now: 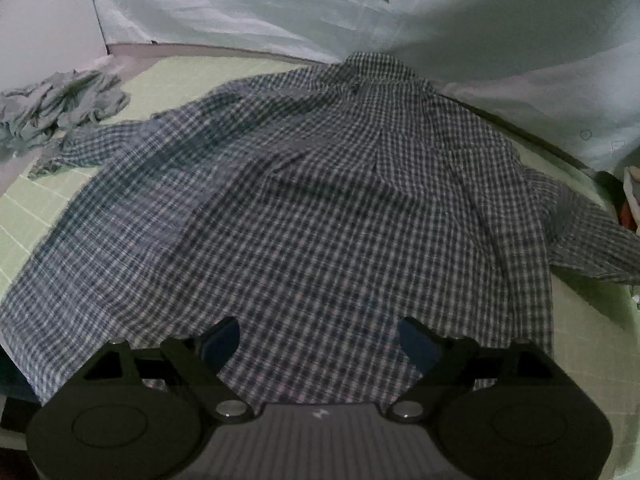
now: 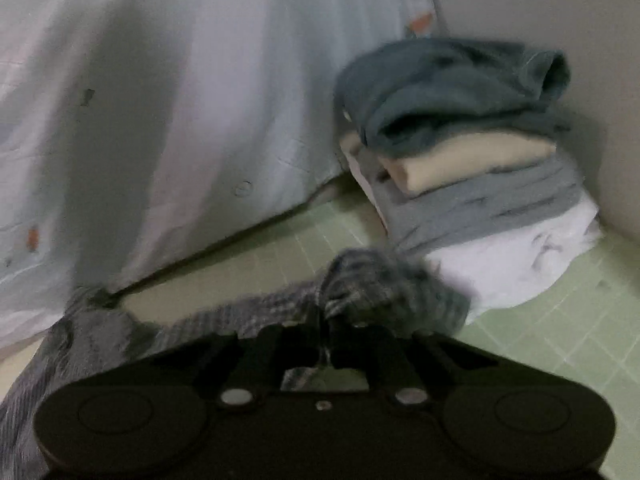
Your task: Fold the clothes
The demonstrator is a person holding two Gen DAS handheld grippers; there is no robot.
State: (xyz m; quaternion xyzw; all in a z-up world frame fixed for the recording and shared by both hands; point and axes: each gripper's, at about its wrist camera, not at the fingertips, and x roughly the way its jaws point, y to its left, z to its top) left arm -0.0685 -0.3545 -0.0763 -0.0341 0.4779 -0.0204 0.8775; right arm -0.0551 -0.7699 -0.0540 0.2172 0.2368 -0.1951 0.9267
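Left wrist view. Left gripper [image 1: 320,344] with jaws spread wide, nothing between them. The shirt [image 1: 304,200], dark plaid, lies spread flat on the green gridded mat [image 1: 24,216], running from under the jaws outward ahead of them. Its hem lies directly below and between the two fingers [image 1: 222,340]; whether they touch the cloth cannot be told. Collar end lies far ahead of the jaws, one sleeve out to the left, the other out to the right. A crumpled grey garment [image 1: 56,112] lies ahead and far left of the jaws, just beside the left sleeve's cuff. A pale sheet [image 1: 360,20] with carrot prints hangs behind the mat.

Right wrist view, blurred. Right gripper [image 2: 326,332] with jaws drawn together, pinching a bunch of the shirt [image 2: 360,284]. The cloth puffs up just ahead of the fingertips and trails off left of the jaws across the mat [image 2: 540,320]. Ahead and right of the jaws, a stack [image 2: 464,152] of folded clothes stands on the mat against the wall. The sheet [image 2: 180,100] hangs ahead and left.
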